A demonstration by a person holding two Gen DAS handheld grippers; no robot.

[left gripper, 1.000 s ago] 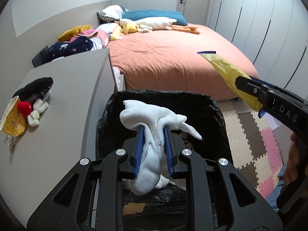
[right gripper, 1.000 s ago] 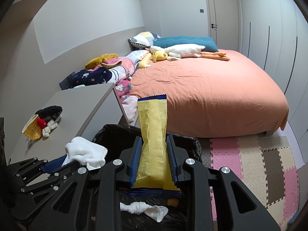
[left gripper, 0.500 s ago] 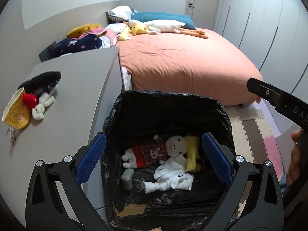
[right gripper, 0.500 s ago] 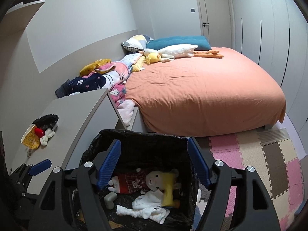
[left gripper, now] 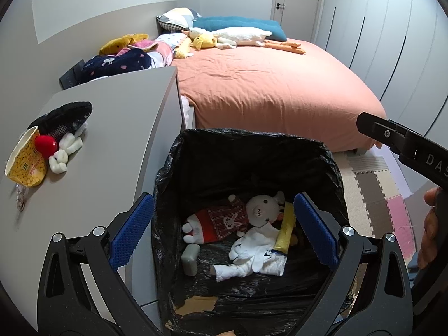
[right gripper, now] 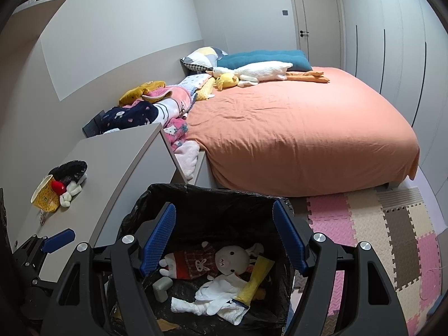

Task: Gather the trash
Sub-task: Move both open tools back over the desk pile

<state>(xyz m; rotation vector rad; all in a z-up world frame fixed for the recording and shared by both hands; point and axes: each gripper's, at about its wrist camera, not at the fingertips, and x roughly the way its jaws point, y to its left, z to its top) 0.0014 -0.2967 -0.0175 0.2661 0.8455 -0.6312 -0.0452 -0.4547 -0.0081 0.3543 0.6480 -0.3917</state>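
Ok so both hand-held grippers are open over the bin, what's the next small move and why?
Probably swing the left hand-held gripper toward the yellow paper cup on the grey cabinet top. Both it and the right hand-held gripper stand open and empty, the white cloth and yellow wrapper already lie in the black-lined bin, and the cup looks like the nearest trash left.

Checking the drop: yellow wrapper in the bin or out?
In. The yellow wrapper lies inside the black-lined bin, on the white cloth beside the stuffed bunny.
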